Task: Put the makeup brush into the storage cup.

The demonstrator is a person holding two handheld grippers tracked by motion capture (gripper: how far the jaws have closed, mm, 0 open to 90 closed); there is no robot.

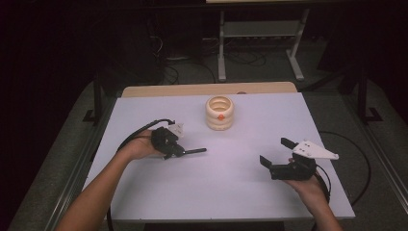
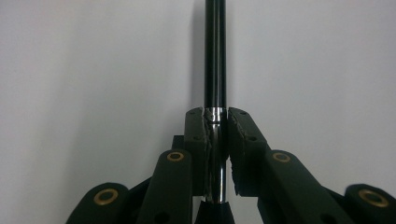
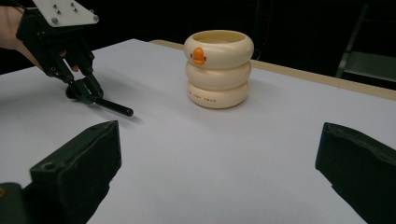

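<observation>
With my left gripper [image 1: 179, 151] clamped on the pen [image 1: 195, 151], the pickup looks done to me: in the left gripper view my jaws pinch the pen's [image 2: 215, 56] glossy black barrel near its lower end, pads pressed to both sides. In the high view the pen lies about level, low over the table [image 1: 216, 192] or resting on it, I cannot tell which; its long axis runs across the table, free end pointing right, toward the open middle. What is left, as I judge it, is the carry and the drop: the cup [image 1: 219, 112], a cream holder of three stacked rings with an orange mark, stands upright beyond the pen toward the far edge, well apart from it, mouth open. The pen would have to tip upright to go in. Further right, my right gripper [image 1: 275, 151] hovers with jaws spread wide and nothing between them, facing the cup [image 3: 218, 68] across bare table.
</observation>
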